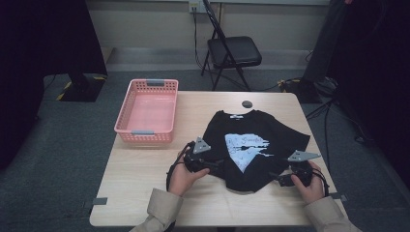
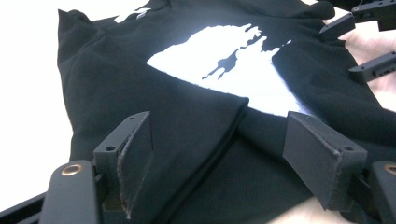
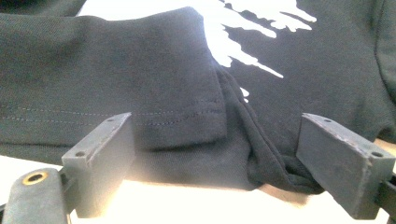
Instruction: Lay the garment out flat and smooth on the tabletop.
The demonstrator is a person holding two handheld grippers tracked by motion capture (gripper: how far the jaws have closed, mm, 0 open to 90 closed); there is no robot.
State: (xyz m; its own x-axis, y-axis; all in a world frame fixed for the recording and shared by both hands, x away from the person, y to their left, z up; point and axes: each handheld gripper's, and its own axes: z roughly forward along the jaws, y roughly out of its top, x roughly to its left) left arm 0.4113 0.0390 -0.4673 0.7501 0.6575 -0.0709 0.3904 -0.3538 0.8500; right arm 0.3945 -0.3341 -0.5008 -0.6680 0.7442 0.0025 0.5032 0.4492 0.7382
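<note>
One camera sits high up on the person's side of the table (image 1: pixel 145 193). It looks forward and down, so it sees the whole table top, the floor and a chair (image 1: pixel 232 53) far behind.

The left gripper view is very close and low. It looks along its own two jaws, over the black shirt (image 2: pixel 187 140), toward the other gripper (image 2: pixel 369 42).

The right gripper view is low and close too, almost down at the table. It looks at the shirt's edge (image 3: pixel 187 116), maybe a folded sleeve.

All three views share the shirt and its white print (image 1: pixel 244 147).
</note>
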